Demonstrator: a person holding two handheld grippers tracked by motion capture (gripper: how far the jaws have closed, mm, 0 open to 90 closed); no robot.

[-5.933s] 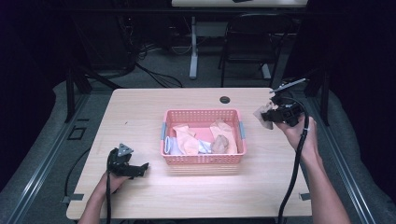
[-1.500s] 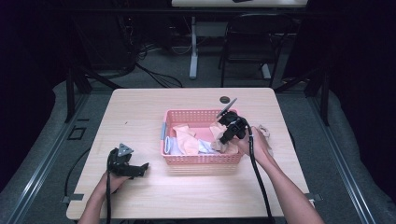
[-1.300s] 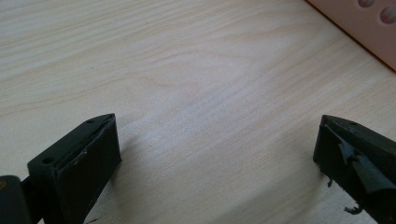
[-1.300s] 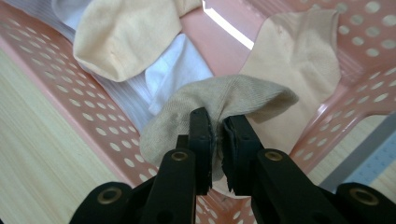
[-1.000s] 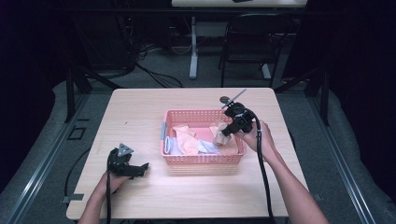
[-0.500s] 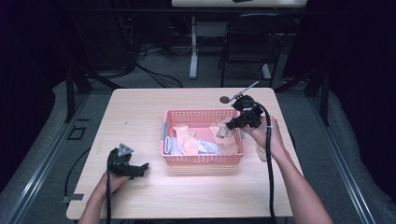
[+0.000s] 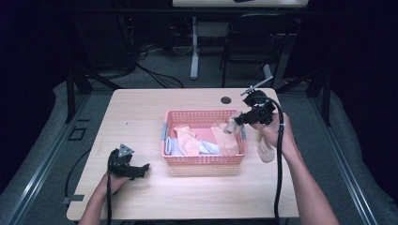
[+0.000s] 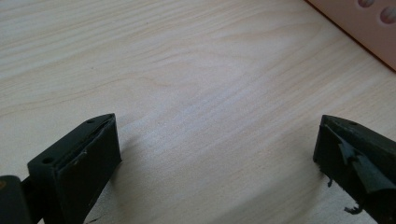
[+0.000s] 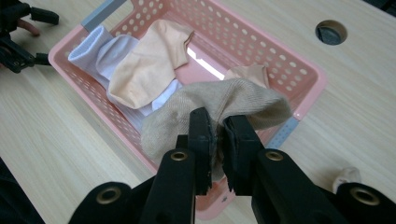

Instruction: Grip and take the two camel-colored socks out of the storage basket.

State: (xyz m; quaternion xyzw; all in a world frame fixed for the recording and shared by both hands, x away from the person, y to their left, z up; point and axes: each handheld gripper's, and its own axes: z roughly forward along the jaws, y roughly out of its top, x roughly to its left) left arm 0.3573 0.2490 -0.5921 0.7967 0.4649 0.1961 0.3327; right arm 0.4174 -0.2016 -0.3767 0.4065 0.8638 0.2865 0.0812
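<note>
- Right claw [image 9: 216, 135] pinches a beige knitted sock [image 9: 224, 100] above the pink perforated plastic basket [image 9: 299, 65].
- Left claw [image 8: 215, 158] rests wide open on the pale wooden surface [image 8: 196, 70], holding nothing.

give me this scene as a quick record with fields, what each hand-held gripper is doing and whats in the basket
right hand-held gripper: shut on beige sock, held above the basket's right end
left hand-held gripper: open, holds nothing, low over table
basket: pink, perforated, mid-table
basket contents: peach sock, white sock, another peach sock partly hidden
beside basket: one beige sock on table, right of it
</note>
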